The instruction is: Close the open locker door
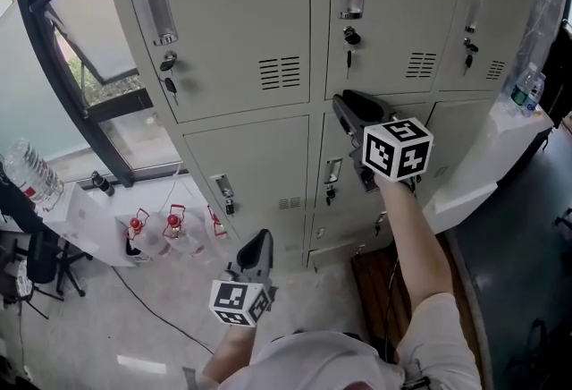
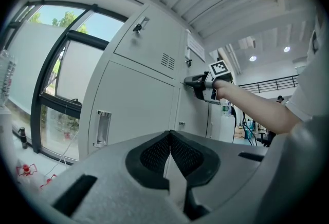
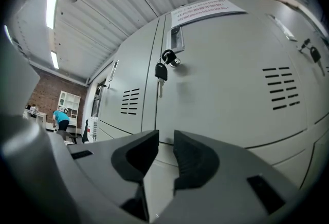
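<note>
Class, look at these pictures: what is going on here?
A person faces a bank of grey lockers, a tool in each hand. The right tool is held up at the middle column, where upper and lower doors meet, jaws slightly apart with nothing between them. The left tool is held lower, back from the lockers, jaws together and empty. The doors in view look roughly flush.
</note>
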`<state>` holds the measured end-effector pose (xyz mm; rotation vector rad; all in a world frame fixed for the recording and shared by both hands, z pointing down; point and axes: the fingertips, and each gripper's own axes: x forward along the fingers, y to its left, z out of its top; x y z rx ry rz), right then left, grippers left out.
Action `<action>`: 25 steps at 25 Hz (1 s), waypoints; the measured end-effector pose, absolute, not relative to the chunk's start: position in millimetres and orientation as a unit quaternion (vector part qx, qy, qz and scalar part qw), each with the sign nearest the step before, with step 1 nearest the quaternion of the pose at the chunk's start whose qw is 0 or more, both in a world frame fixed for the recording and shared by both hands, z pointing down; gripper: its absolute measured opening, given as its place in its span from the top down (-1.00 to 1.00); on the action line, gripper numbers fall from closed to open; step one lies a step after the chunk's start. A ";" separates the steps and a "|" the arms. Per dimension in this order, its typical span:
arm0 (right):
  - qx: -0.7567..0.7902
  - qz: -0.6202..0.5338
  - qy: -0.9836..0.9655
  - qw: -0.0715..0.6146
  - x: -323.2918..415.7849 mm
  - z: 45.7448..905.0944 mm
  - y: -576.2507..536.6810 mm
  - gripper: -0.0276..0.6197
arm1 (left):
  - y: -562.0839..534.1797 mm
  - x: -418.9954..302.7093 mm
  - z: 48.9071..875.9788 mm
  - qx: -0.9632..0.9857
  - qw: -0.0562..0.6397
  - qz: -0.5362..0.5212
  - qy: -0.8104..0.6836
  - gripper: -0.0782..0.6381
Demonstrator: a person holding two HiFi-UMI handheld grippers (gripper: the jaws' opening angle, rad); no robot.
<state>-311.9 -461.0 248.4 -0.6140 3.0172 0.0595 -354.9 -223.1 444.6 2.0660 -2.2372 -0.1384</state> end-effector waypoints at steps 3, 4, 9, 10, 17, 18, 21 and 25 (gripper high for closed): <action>-0.197 0.014 0.980 0.034 -311.7 247.9 -461.1 0.64 | -223.5 -356.1 443.8 0.677 0.045 -0.046 -0.733 0.76; -0.197 0.014 0.980 0.034 -311.8 248.3 -460.4 0.64 | -223.5 -355.6 444.0 0.677 0.045 -0.046 -0.733 0.76; -0.202 0.027 0.978 0.033 -302.2 251.2 -449.7 0.64 | -225.4 -350.7 441.2 0.681 0.042 -0.047 -0.729 0.76; -0.206 0.033 0.977 0.034 -297.5 252.0 -446.9 0.64 | -226.4 -349.5 440.0 0.683 0.041 -0.047 -0.728 0.76; -0.234 0.083 0.968 0.034 -245.1 268.5 -419.5 0.80 | -236.2 -327.5 434.2 0.700 0.034 -0.048 -0.711 0.76; -0.241 0.091 0.966 0.035 -234.7 272.4 -414.4 0.83 | -238.6 -322.4 433.3 0.705 0.033 -0.048 -0.707 0.76; -0.284 0.094 0.953 0.048 -197.3 289.5 -404.9 0.87 | -245.1 -307.1 431.5 0.717 0.028 -0.047 -0.695 0.76; -0.331 0.052 0.941 0.049 -148.8 326.7 -395.8 0.87 | -251.8 -285.3 431.1 0.731 0.022 -0.041 -0.681 0.76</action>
